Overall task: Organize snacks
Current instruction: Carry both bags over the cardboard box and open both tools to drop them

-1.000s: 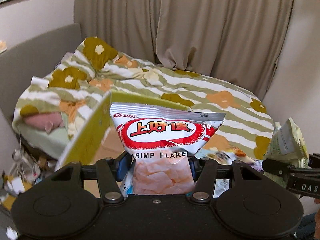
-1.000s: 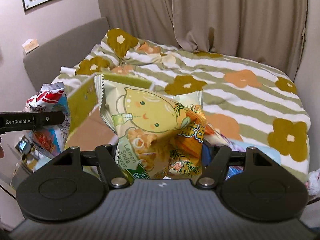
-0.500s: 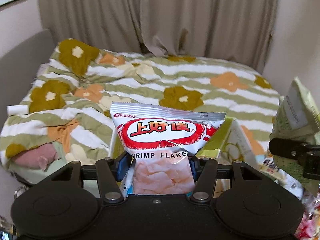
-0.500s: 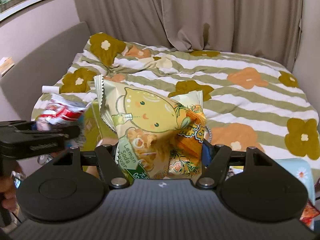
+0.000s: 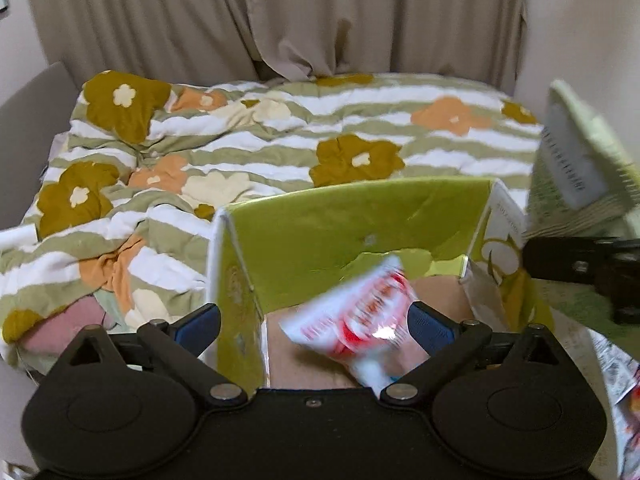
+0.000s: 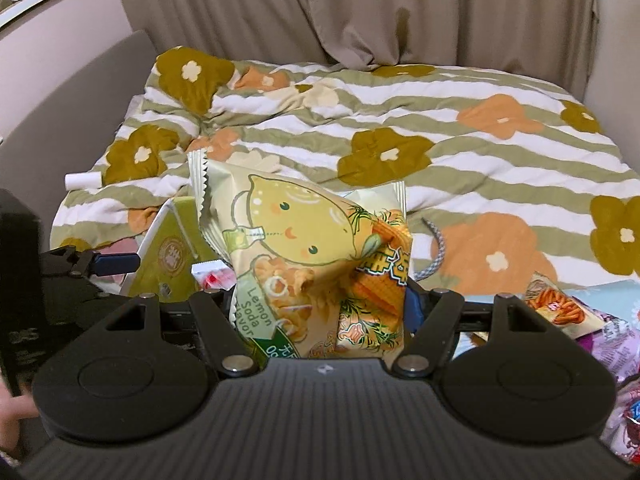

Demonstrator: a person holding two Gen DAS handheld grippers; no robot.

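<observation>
Left gripper (image 5: 314, 322): jaws now spread wide; half a second ago they clamped the shrimp flake bag (image 5: 356, 316). That bag is loose, tilted and motion-blurred between the blue fingers (image 5: 198, 326), inside the open green box (image 5: 360, 220); whether it has landed on the brown floor of the box, I cannot tell. Box now sits directly below the left gripper, on the edge of the flowered quilt (image 5: 200, 152). Right gripper (image 6: 320, 304): unchanged, pinching the lemon soda snack bag (image 6: 288, 232) just right of the box, other packets (image 6: 560, 308) near.
</observation>
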